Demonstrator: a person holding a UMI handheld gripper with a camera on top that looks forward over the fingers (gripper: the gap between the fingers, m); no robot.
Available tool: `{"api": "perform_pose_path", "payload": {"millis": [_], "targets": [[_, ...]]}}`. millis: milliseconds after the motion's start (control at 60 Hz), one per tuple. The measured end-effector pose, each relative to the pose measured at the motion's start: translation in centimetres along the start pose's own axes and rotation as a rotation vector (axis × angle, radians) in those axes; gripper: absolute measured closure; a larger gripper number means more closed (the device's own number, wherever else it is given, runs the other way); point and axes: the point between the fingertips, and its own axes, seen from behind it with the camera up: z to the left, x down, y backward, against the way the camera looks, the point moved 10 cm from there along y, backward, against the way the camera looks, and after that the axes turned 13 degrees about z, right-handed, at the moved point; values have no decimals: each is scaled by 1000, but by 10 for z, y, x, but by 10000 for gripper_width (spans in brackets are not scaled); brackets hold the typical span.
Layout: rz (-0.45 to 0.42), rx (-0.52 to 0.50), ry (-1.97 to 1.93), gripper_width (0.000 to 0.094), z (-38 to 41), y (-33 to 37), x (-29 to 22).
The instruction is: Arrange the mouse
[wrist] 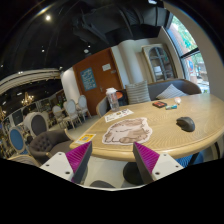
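A dark grey mouse (185, 124) lies on the light wooden round table (170, 140), to the right of a white mouse mat (126, 130) printed with a pale cartoon figure. My gripper (112, 160) hangs before the table's near edge, well short of the mouse and to its left. Its fingers (80, 160) with magenta pads stand wide apart with nothing between them but the table edge and the floor below.
Beyond the mat lie white papers (118, 115), a white cup (113, 99) and a red-and-black object (160, 104). Yellow cards (86, 138) lie at the table's left edge. Grey chairs (35, 125) stand at the left, an armchair (180, 89) behind the table.
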Motion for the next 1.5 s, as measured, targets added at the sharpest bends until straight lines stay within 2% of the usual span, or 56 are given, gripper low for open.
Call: {"api": "perform_pose_path", "payload": {"millis": [83,167,400,500,783,867,900,933,1050,1067,1100,1233,1350,1433,1500], "targets": [[11,10,3,89,-5,3,-1],[25,69,18,91,-24,11,-4],[90,390,14,93,-159,0,-21],[134,496,-4,93,-218,-9,-30],[227,584,-12,96,-305,-59,-70],[259,566,-65,172,-317,-74,-85],[260,574,-82,238,-324,-79,-91],[266,599,-97,348,-333,-85,-94],[262,662,-128,450,-341,-83,-103],[244,662,-120,535,-340,-83,-104],[224,667,-129,558,-339,-82,-110],[155,560,-146,569,-289,-90,-136],[108,510,5,570,-201,-115,-169],[118,427,40,571,-134,-150,-174],[155,407,91,571,-98,-182,-165]]}}
